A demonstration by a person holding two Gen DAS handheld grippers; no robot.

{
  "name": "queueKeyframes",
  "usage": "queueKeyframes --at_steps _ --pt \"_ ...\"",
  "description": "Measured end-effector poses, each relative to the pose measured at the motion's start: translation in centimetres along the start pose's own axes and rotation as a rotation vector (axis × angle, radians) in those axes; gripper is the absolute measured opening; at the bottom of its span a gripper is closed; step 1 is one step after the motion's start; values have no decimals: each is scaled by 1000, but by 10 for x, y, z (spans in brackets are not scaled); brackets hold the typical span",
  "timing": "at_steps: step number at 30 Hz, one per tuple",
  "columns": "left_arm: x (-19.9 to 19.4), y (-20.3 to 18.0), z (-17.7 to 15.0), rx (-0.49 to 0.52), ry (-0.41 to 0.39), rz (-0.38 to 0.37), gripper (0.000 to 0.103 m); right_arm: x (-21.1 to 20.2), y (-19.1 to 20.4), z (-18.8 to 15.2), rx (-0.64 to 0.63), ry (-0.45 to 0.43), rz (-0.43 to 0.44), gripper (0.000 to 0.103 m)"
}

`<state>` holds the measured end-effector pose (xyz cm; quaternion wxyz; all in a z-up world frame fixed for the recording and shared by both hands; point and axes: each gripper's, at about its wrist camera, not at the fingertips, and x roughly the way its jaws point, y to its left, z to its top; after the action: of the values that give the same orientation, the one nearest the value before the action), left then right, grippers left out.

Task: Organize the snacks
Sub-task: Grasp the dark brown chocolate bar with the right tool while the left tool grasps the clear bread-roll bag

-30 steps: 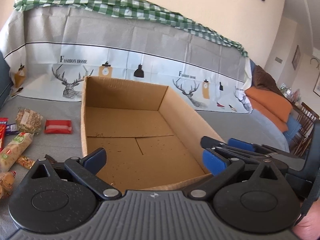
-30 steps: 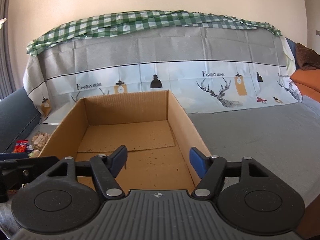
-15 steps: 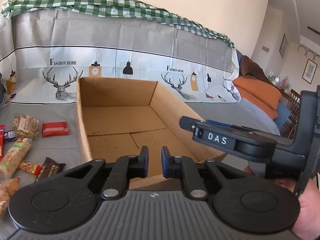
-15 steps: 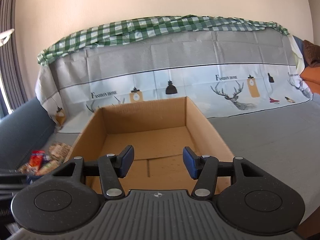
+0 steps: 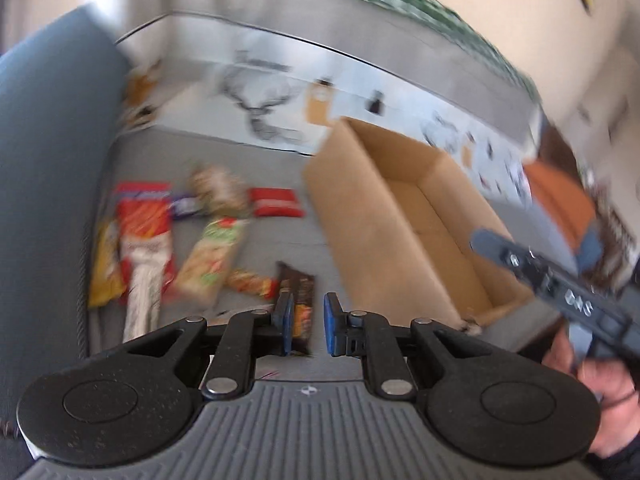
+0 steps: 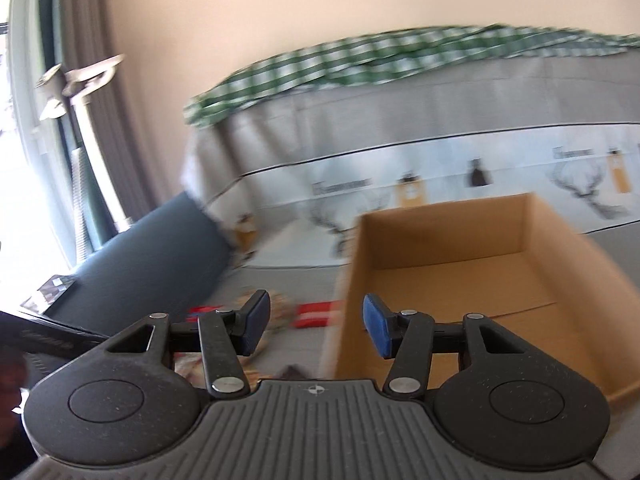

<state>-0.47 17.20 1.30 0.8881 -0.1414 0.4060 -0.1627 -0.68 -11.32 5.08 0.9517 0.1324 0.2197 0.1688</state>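
With my left gripper [image 5: 306, 324] narrowly parted above the dark snack bar [image 5: 298, 300] just left of the empty cardboard box [image 5: 404, 216], I'd widen, straddle it squarely, while my right gripper [image 6: 316, 330] waits wide.

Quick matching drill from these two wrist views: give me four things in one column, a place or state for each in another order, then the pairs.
Things:
1. cardboard box
2. red flat packet
3. dark brown wrapper
4. right hand-held gripper

Places or states:
A. just ahead of the left hand-held gripper
B. nothing visible inside
C. fingers wide apart, empty
D. on the grey cover, beside the box's left wall

Pairs: 1-B, 2-D, 3-A, 4-C
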Motion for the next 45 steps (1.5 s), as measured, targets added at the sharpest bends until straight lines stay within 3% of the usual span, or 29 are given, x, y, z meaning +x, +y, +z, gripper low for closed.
queueKeyframes --at_steps 4,7,10,15,19,23,28,38,43,45 --pt "0 24 -9 -66 -15 67 16 20 33 -12 -31 56 63 53" --pt "-8 36 -5 -112 -31 51 16 33 53 -20 -65 109 104 54" --pt "-5 44 -3 -151 6 49 18 51 67 -30 -106 176 100 54" --pt "7 55 -3 -215 64 48 48 88 69 -54 -104 315 31 54" --pt "32 63 -6 -258 113 68 49 111 65 -65 -88 365 -16 55" --pt "50 61 0 -236 155 64 66 127 66 -70 -95 392 -38 59" --pt "70 59 3 -233 226 66 68 142 63 -77 -113 423 -68 65" --pt "92 52 4 -193 333 142 68 158 50 -93 -102 443 -104 70" --pt "92 45 4 -151 331 160 62 159 47 -97 -118 431 -86 71" --pt "90 41 5 -129 316 163 54 159 46 -96 -122 432 -69 67"
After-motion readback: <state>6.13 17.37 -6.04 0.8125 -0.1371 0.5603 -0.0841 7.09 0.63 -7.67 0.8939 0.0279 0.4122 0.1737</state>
